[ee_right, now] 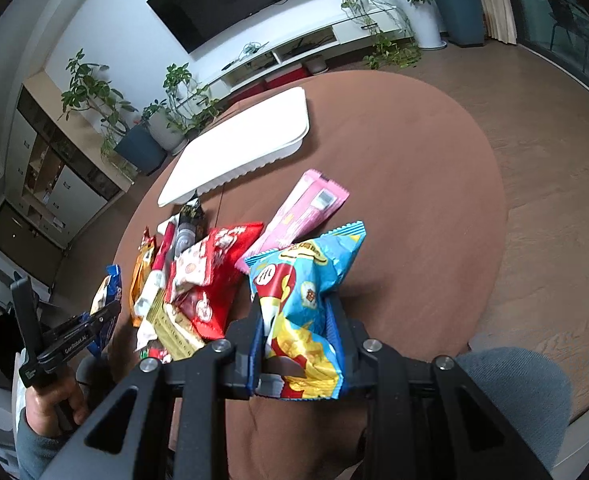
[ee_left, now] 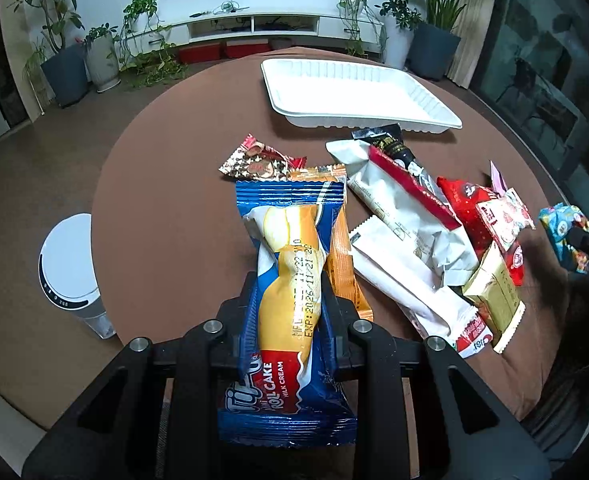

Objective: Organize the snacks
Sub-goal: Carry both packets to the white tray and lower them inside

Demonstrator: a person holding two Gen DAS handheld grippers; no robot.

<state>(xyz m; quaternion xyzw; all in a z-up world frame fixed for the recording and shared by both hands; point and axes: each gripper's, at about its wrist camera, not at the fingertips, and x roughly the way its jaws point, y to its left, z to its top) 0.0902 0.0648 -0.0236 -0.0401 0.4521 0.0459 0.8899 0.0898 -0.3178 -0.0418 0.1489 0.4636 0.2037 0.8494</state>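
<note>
My left gripper [ee_left: 288, 292] is shut on a blue roll cake pack [ee_left: 290, 280] and holds it over the near side of the round brown table [ee_left: 166, 152]. My right gripper [ee_right: 296, 312] is shut on a light blue snack bag [ee_right: 308, 292]; that bag also shows at the right edge of the left wrist view [ee_left: 566, 232]. A white tray [ee_left: 354, 92] stands empty at the far side of the table; it also shows in the right wrist view [ee_right: 246, 148]. Several snack packs lie in a pile between the grippers: white packs [ee_left: 406, 232], a red pack [ee_right: 218, 276], a pink pack [ee_right: 302, 212], an orange pack [ee_left: 344, 264].
A white round bin [ee_left: 68, 268] stands on the floor left of the table. Potted plants [ee_left: 62, 48] and a white TV bench [ee_left: 254, 24] line the far wall. The left hand-held gripper shows at the left of the right wrist view [ee_right: 66, 340].
</note>
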